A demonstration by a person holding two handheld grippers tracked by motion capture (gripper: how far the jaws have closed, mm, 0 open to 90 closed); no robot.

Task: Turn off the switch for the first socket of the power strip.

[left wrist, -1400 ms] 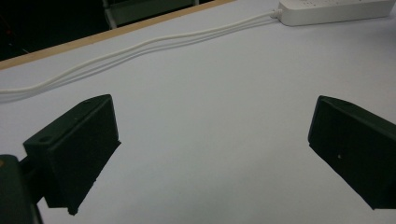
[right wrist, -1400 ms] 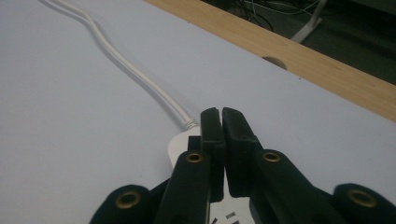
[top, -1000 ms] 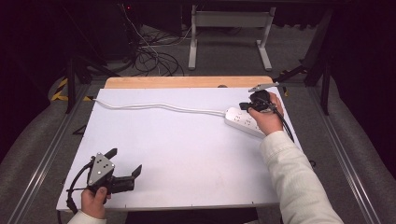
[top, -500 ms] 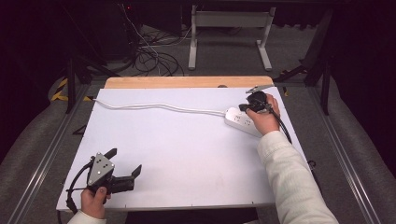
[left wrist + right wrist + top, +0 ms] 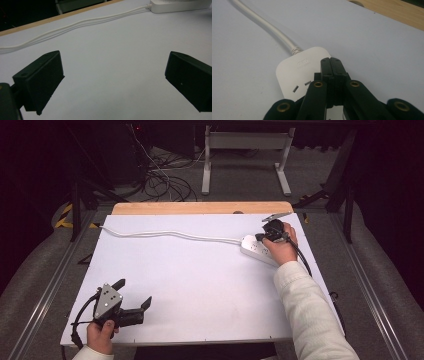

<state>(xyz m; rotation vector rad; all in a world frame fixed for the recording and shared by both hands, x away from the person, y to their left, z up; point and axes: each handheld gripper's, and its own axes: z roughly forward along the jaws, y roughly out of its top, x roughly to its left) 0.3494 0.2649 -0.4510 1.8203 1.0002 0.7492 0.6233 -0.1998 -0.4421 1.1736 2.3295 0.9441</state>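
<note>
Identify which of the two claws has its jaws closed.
The right claw, jaws pressed together above the white plastic power strip; the left claw gapes wide over bare table.

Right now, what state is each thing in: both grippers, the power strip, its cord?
left gripper: open, nothing between the jaws, held low over the near left of the white table.
right gripper: shut, nothing between the jaws, tips over the power strip.
power strip: lying flat, the sockets in sight hold no plug.
cord: attached to the strip, slack, trailing across the table.
</note>
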